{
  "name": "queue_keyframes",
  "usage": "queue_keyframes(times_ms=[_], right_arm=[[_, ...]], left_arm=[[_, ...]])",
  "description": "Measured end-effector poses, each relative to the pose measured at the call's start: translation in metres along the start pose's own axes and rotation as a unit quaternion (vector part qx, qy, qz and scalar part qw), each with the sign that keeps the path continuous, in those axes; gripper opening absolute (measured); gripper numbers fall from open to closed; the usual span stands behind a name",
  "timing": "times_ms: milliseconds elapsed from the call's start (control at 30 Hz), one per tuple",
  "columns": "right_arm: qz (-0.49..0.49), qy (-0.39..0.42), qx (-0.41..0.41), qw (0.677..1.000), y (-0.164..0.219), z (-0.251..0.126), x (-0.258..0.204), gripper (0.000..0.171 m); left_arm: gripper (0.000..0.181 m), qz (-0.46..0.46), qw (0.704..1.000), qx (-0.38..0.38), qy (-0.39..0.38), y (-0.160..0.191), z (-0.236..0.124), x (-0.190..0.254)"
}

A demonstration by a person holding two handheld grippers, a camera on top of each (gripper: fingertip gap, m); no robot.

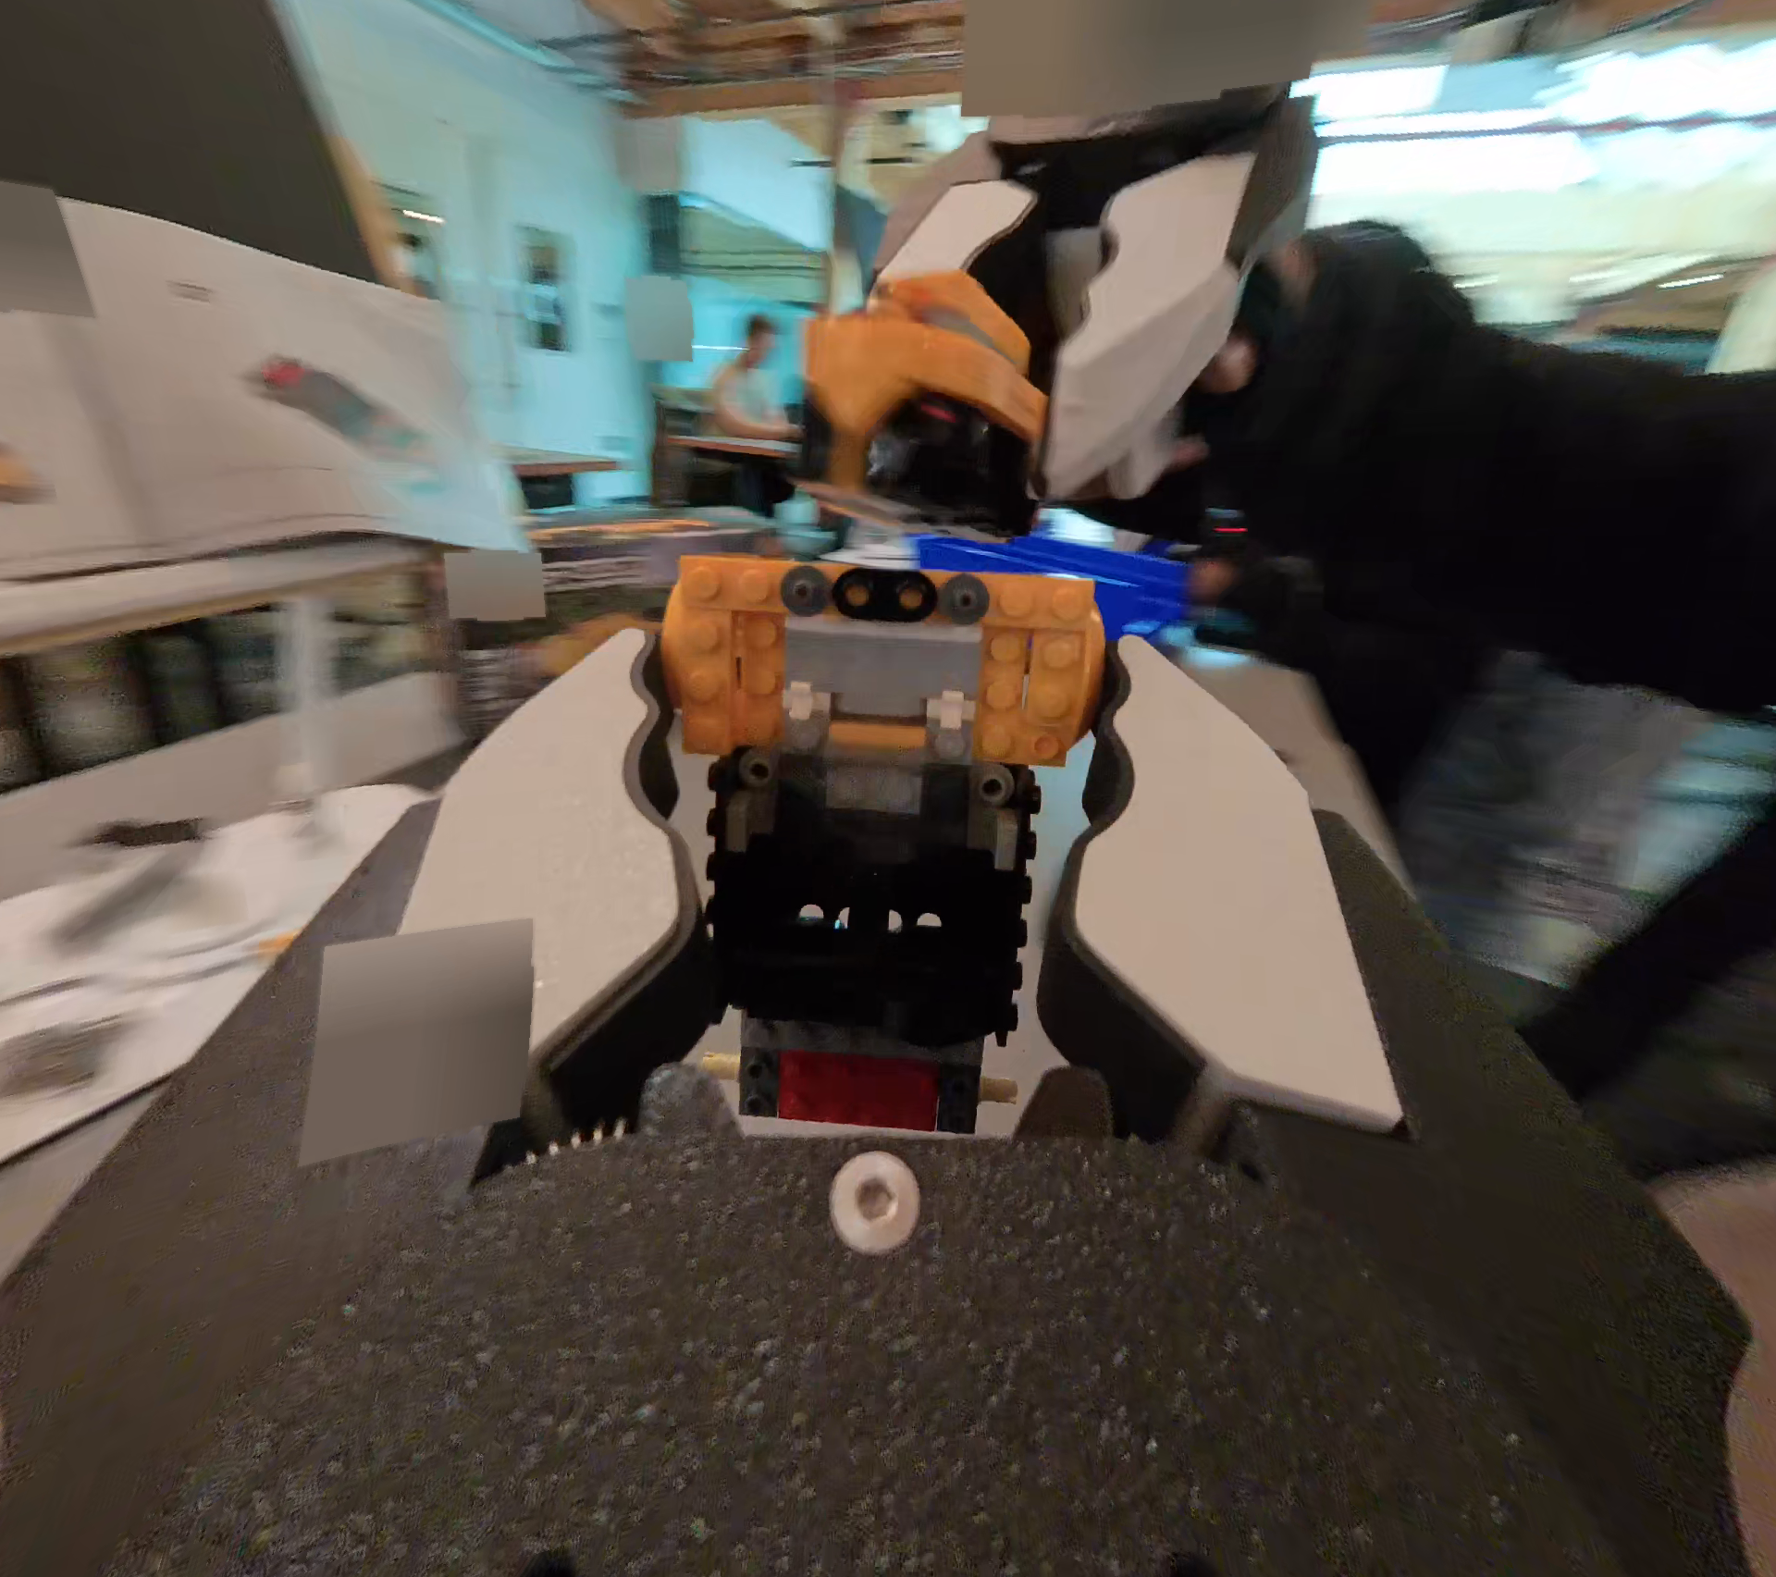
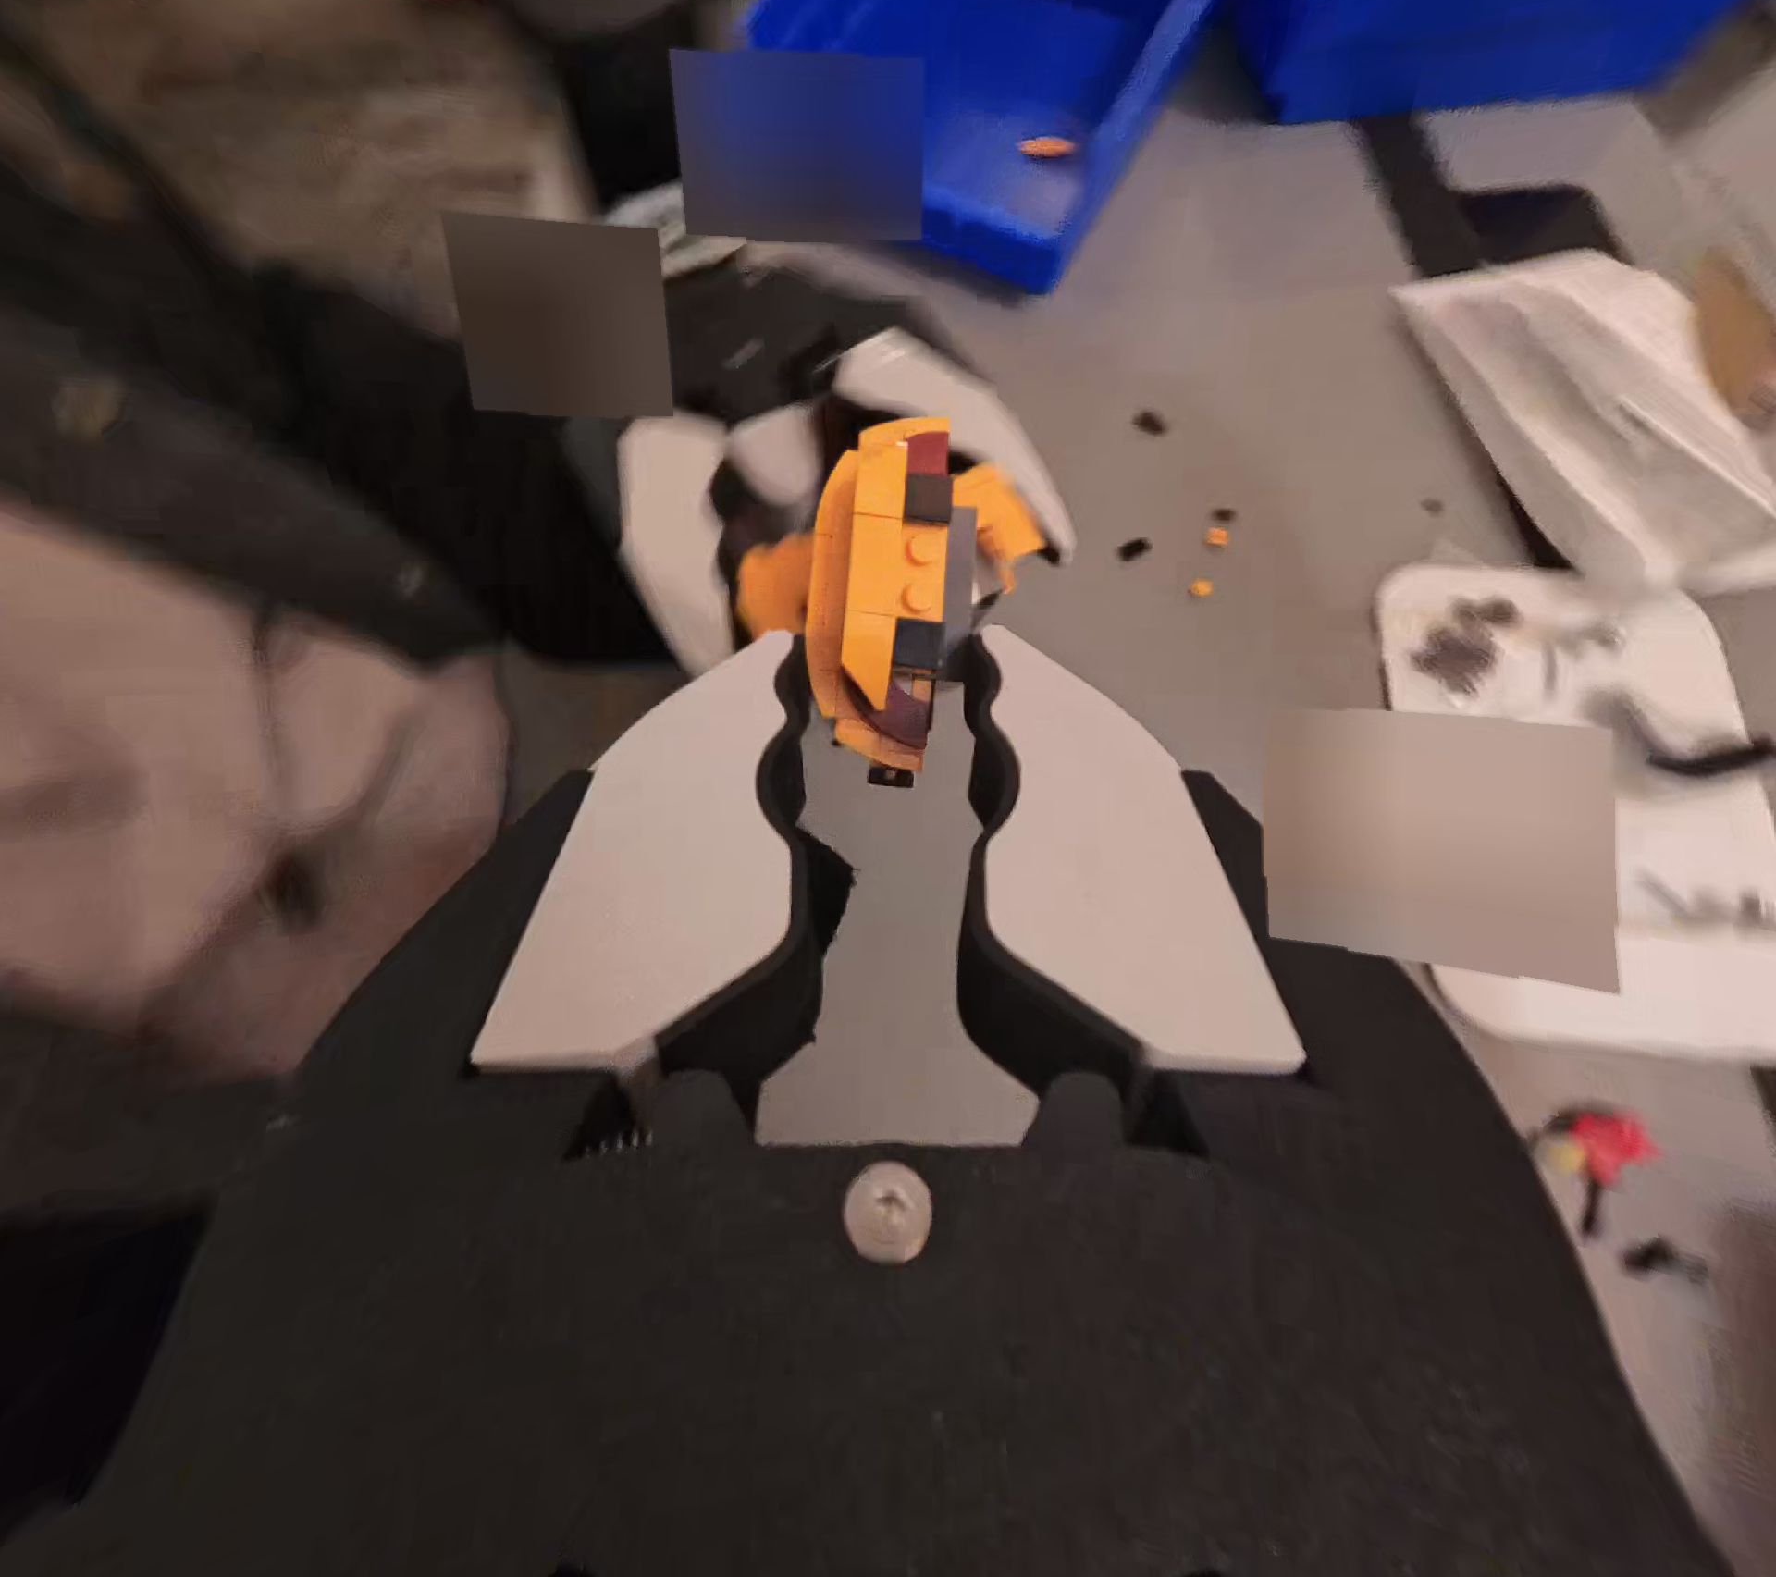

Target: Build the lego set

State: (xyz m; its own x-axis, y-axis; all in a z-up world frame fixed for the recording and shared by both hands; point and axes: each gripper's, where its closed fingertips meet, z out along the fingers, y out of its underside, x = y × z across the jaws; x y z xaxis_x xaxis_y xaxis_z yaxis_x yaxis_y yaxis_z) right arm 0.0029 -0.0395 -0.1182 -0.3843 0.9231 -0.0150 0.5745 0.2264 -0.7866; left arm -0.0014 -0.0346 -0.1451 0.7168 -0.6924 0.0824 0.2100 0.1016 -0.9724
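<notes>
My left gripper (image 1: 879, 666) is shut on a partly built lego car (image 1: 879, 762). The car has an orange studded front, a black middle and a red rear block, and it is held up off the table. My right gripper (image 2: 884, 647) is shut on an orange curved sub-assembly (image 2: 884, 570) with dark red and black tiles. In the left wrist view this sub-assembly (image 1: 913, 368) hangs just above the car's front, in the right gripper (image 1: 1057, 339). In the right wrist view the left gripper's fingers (image 2: 673, 531) show right behind the sub-assembly. Both views are blurred.
Two blue bins (image 2: 1009, 41) stand at the back of the grey table (image 2: 1249, 378), one with a small orange piece inside. Loose small pieces (image 2: 1201, 551), a white tray of parts (image 2: 1538, 666) and a plastic bag (image 2: 1586, 416) lie to the right. An open instruction booklet (image 1: 240, 397) stands left.
</notes>
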Motion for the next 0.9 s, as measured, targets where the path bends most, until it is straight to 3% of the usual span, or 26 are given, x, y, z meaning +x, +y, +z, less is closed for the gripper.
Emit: queue_keyframes(times_ms=[67, 167, 333, 600, 900], right_arm=[[-0.091, -0.056, 0.008, 0.994, 0.015, -0.011, -0.022, 0.030], [-0.105, -0.141, 0.025, 0.984, 0.031, -0.017, -0.052, 0.030], [-0.175, -0.193, -0.017, 0.965, 0.057, 0.002, -0.076, 0.030], [-0.270, -0.217, -0.051, 0.937, 0.060, 0.020, -0.084, 0.030], [-0.289, -0.231, -0.064, 0.927, 0.051, 0.033, -0.072, 0.030]], left_arm=[[0.084, -0.055, 0.992, -0.036, 0.108, 0.012, -0.007, 0.021], [0.084, -0.120, 0.958, -0.066, 0.251, 0.031, -0.020, 0.052], [0.083, -0.170, 0.897, -0.102, 0.395, 0.049, -0.025, 0.086], [0.083, -0.204, 0.843, -0.109, 0.485, 0.051, -0.029, 0.100], [0.084, -0.210, 0.849, -0.091, 0.477, 0.049, -0.033, 0.095]])
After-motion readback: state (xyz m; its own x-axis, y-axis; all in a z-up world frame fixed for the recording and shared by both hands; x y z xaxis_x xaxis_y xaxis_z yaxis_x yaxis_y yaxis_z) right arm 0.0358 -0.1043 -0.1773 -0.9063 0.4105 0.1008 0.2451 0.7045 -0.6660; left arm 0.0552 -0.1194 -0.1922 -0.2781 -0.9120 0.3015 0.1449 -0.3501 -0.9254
